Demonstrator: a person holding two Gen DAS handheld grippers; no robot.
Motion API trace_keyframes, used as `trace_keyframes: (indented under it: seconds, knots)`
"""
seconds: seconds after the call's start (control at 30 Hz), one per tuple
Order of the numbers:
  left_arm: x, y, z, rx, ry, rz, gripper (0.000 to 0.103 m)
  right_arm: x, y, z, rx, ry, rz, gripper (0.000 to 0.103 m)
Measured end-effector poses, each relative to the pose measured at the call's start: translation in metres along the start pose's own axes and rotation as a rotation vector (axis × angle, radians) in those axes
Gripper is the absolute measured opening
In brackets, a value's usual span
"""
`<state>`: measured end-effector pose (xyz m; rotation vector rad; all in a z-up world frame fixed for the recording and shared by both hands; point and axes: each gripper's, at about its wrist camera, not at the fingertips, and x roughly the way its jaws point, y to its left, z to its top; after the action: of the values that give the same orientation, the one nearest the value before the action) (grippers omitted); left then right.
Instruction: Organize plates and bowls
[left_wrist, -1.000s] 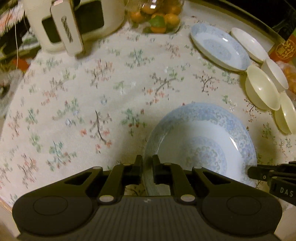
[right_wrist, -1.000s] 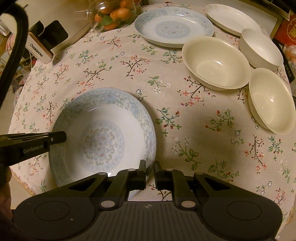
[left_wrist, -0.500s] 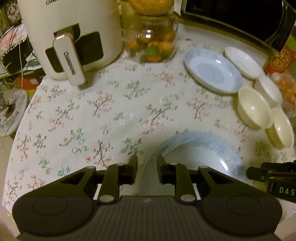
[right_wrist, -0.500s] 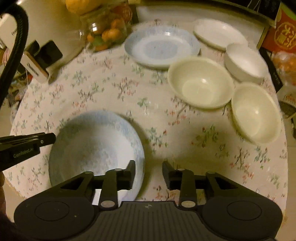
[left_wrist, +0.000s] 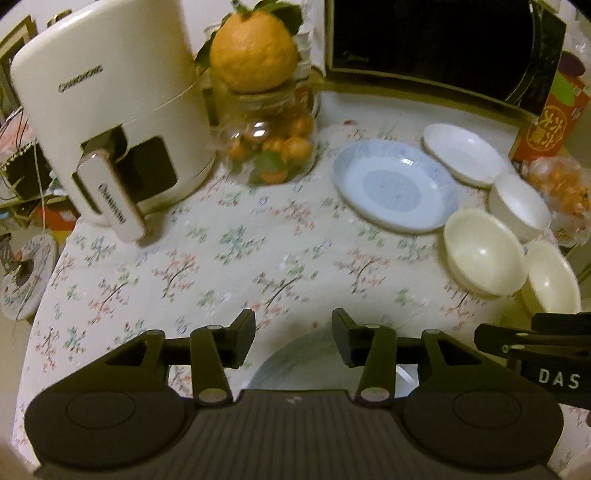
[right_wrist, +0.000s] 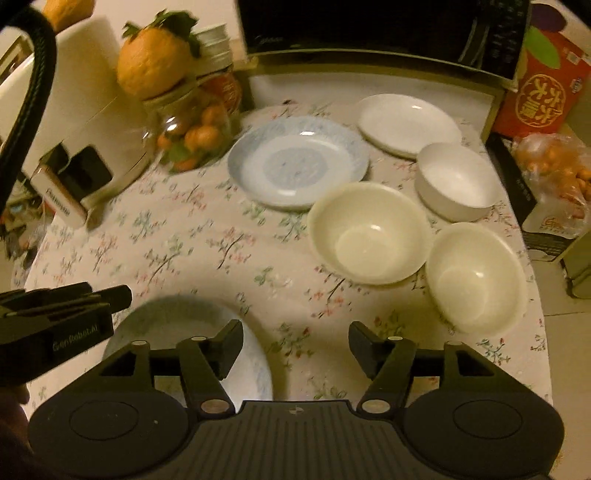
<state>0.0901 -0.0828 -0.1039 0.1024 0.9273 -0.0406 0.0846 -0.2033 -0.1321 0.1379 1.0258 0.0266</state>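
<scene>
Glazed ceramic, blue-patterned, makes the near plate (right_wrist: 177, 325) at the near left edge of the table (left_wrist: 221, 258), and also the second blue plate (right_wrist: 295, 162) far in the middle. I judge both heavy for their size, stiff, slippery on the glaze and easy to chip. The rim is the only place to take hold, with the pads across its thin edge.

To the right stand the white plate (right_wrist: 408, 123), the white bowl (right_wrist: 456, 186) and two cream bowls, one left (right_wrist: 369, 236) and one right (right_wrist: 476, 273), touching each other. The bowls look lighter; their thin upper wall is the place to pinch.

The left gripper (left_wrist: 293, 332) has its jaws opening, about half wide, with nothing between them; the near plate lies just under it. The right gripper (right_wrist: 295, 345) is opening too, somewhat wider, empty, with the plate's right rim beside its left finger.

The left view hides most of the near plate behind the gripper body but shows the white air fryer (left_wrist: 110, 122) whole. The right view shows more of that plate and all bowls fully.
</scene>
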Motion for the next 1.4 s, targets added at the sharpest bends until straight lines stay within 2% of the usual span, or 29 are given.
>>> trace_keyframes:
  seconds: [0.17,0.23,0.33,0.5,0.73,0.97,1.23,1.4]
  knots:
    - [0.000,-0.008,0.007,0.010,-0.034,0.010,0.051,-0.007,-0.011,0.007,0.057,-0.048,-0.030,0.066]
    - [0.000,-0.011,0.010,0.015,-0.049,0.011,0.058,-0.009,-0.015,0.009,0.077,-0.072,-0.041,0.068]
    - [0.001,-0.014,0.012,0.025,-0.068,0.020,0.063,-0.012,-0.020,0.012,0.100,-0.107,-0.052,0.073]
    - [0.001,-0.018,0.018,0.009,-0.090,-0.004,0.073,-0.015,-0.027,0.021,0.133,-0.155,-0.066,0.080]
    - [0.008,-0.026,0.028,0.005,-0.098,-0.009,0.087,-0.016,-0.033,0.034,0.166,-0.222,-0.061,0.082]
    - [0.029,-0.021,0.038,-0.037,-0.054,-0.010,0.090,-0.006,-0.040,0.042,0.203,-0.227,-0.056,0.084]
    - [0.042,-0.025,0.051,-0.034,-0.064,0.002,0.090,0.009,-0.050,0.050,0.207,-0.208,-0.078,0.084]
    - [0.053,-0.024,0.066,-0.052,-0.051,-0.038,0.090,0.019,-0.058,0.059,0.225,-0.214,-0.072,0.084]
